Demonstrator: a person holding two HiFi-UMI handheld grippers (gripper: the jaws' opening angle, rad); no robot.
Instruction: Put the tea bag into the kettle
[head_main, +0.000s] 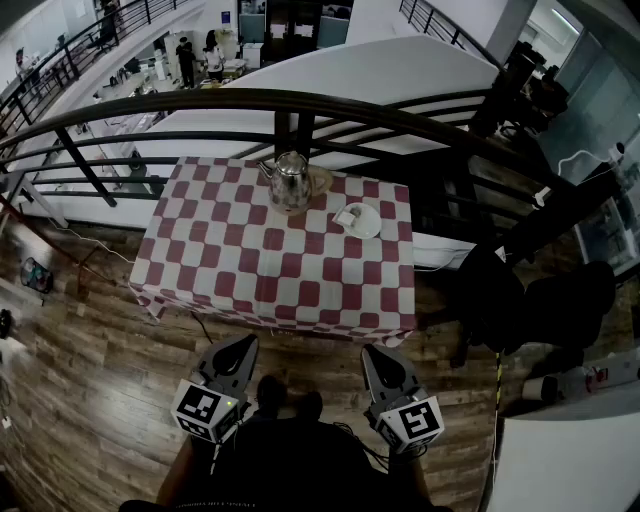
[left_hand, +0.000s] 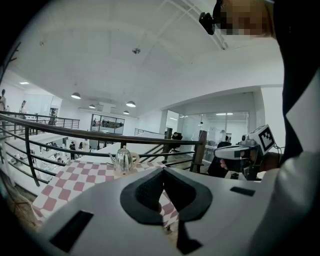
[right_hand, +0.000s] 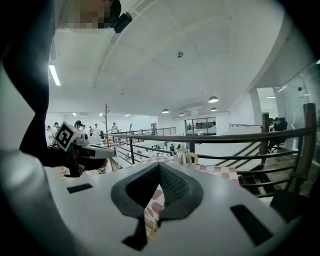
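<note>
1. Both grippers sit low, short of the table: grey left gripper (head_main: 243, 343) and grey right gripper (head_main: 373, 350), each with jaws pressed together on nothing;
2. small pale tea bag (head_main: 347, 216) lies on a round white saucer (head_main: 371, 228), just right of the shiny steel kettle (head_main: 290, 182), apart from it;
3. these stand at the far side of the red-and-white chequered tablecloth (head_main: 250, 270); a dark metal railing (head_main: 200, 100) runs behind.
</note>
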